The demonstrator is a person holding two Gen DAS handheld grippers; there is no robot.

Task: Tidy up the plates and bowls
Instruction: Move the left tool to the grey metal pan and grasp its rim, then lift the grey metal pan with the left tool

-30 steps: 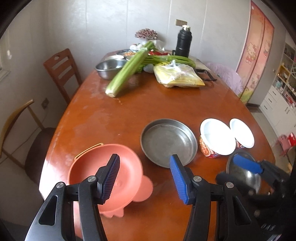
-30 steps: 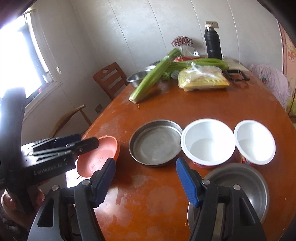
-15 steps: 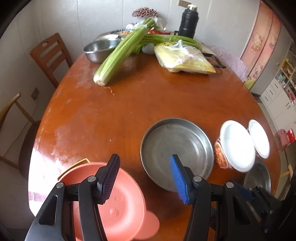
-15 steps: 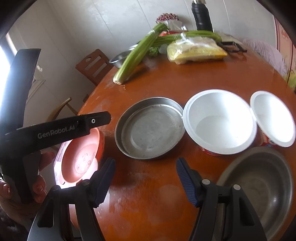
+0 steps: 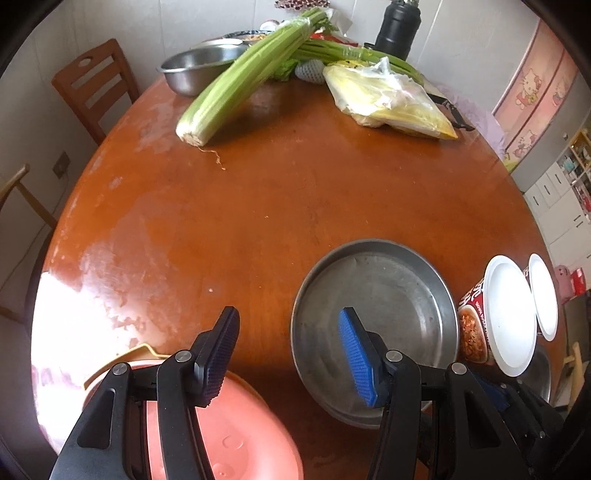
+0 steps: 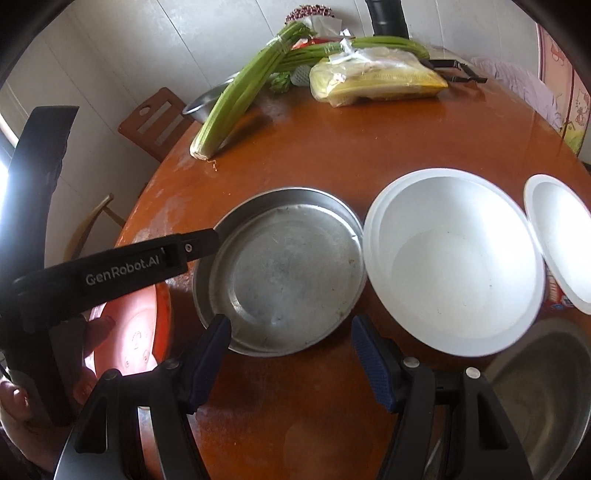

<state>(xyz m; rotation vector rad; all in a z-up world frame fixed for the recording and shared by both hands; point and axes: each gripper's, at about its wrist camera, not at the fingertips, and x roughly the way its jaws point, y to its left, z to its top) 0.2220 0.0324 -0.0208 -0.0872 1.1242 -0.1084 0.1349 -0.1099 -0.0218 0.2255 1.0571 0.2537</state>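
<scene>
A shallow round metal pan sits on the brown table, with a salmon plastic bowl to its left. Two white-lined noodle bowls, one large and one small, stand right of the pan. A steel bowl is in front of them. My left gripper hangs open and empty, one finger over the salmon bowl's rim, the other over the pan. My right gripper is open and empty above the pan's near rim.
At the far end lie a celery bunch, a bag of yellow food, a steel basin and a black flask. Wooden chairs stand at the left edge. A hand holds the left gripper's handle.
Both grippers came down and forward towards the dishes, which now look larger. The left gripper moved from above the salmon bowl towards the pan. Jaws kept their width.
</scene>
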